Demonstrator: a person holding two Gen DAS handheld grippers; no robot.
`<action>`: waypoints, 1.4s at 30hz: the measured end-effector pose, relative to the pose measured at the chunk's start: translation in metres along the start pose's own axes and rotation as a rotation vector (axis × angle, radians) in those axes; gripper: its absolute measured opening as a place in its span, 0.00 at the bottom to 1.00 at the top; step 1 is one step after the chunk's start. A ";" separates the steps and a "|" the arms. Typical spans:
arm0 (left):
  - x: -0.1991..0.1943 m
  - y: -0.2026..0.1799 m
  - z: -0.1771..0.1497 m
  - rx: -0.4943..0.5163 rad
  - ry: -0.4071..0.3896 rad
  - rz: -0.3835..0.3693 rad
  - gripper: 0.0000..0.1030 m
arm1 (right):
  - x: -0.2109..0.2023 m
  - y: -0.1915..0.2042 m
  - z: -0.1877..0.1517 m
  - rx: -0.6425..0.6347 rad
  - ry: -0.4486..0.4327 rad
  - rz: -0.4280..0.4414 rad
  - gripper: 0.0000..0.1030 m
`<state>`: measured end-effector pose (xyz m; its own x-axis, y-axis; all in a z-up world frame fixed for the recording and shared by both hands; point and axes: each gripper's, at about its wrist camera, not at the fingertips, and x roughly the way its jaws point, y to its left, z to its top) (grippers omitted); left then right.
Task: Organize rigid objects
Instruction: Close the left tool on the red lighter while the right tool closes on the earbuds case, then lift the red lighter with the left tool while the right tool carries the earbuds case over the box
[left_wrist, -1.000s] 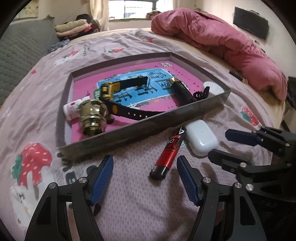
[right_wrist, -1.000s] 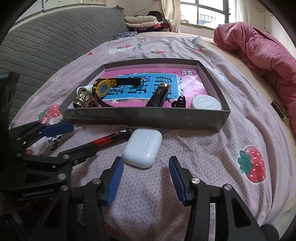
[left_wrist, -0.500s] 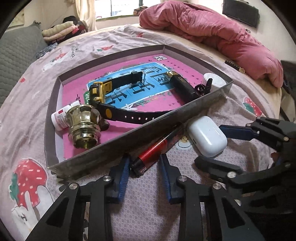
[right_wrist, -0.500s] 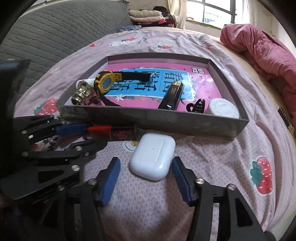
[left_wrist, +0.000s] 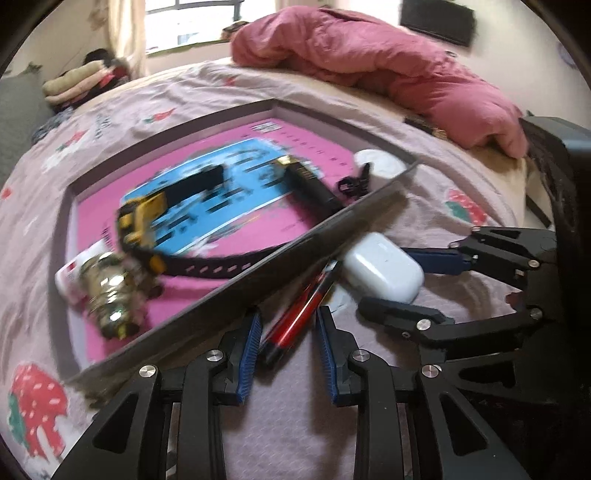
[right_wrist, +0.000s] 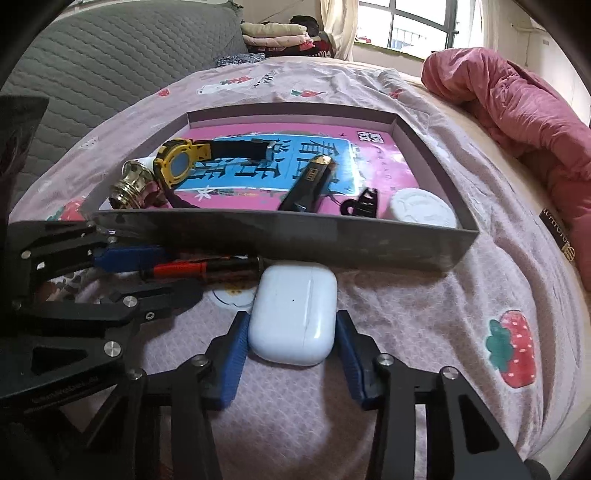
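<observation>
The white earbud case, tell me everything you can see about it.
The white earbud case is a smooth, glossy, rounded plastic box, lid seam closed, with a tiny dark dot on its face. It lies flat on the pink bedsheet just outside the grey tray's near wall, beside a red and black pen. The right claw, just closing, has a blue pad at each side.

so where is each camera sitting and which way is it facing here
Left wrist: rides the left gripper, angled down over the bed at the red and black pen between its own blue pads; the right gripper shows at right.
Right wrist: rides the right gripper, angled down at the white earbud case between its pads; the left gripper shows at left.
Shared: pen, case, the grey tray.
</observation>
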<state>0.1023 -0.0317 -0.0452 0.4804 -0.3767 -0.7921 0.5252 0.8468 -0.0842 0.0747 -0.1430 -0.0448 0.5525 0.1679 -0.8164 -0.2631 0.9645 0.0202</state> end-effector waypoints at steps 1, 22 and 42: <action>0.001 -0.001 0.001 0.003 -0.001 -0.011 0.29 | -0.002 -0.004 -0.001 0.008 0.001 -0.001 0.45; 0.003 -0.016 0.003 -0.100 -0.004 -0.050 0.09 | -0.006 -0.027 -0.001 0.051 0.002 0.045 0.44; -0.055 -0.007 -0.003 -0.247 -0.110 0.026 0.10 | -0.053 -0.037 0.016 0.098 -0.124 0.122 0.20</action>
<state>0.0701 -0.0152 -0.0030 0.5715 -0.3810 -0.7268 0.3308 0.9175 -0.2208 0.0674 -0.1846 0.0068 0.6158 0.3027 -0.7275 -0.2591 0.9497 0.1758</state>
